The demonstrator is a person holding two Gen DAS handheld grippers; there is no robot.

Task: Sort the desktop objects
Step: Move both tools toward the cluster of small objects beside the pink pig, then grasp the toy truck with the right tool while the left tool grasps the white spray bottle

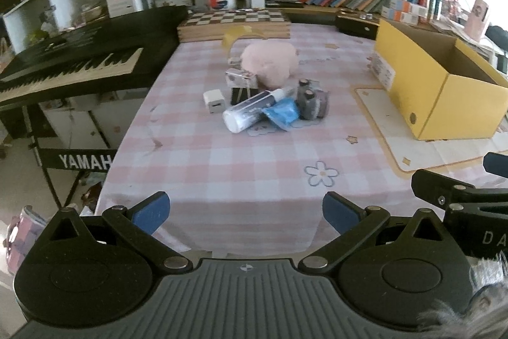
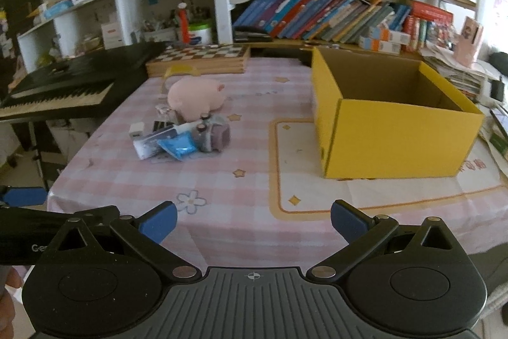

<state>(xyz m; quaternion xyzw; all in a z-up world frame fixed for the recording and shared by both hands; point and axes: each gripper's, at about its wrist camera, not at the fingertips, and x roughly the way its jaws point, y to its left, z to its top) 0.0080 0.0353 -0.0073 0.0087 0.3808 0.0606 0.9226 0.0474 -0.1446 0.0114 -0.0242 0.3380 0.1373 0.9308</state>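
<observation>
Soft daylight from right, blurred fisheye edges.

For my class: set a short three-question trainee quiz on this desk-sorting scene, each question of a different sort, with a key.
1. True or false: the yellow box already holds the pink plush toy.
2. Multiple choice: the blue packet lies (A) inside the box, (B) in the cluster with the white tube, (C) on the keyboard.
3. Fill in: the left claw and the right claw are both ____ and hold nothing.

Key: 1 false, the toy sits on the checked tablecloth and no item shows in the visible part of the box; 2 B; 3 open.
</observation>
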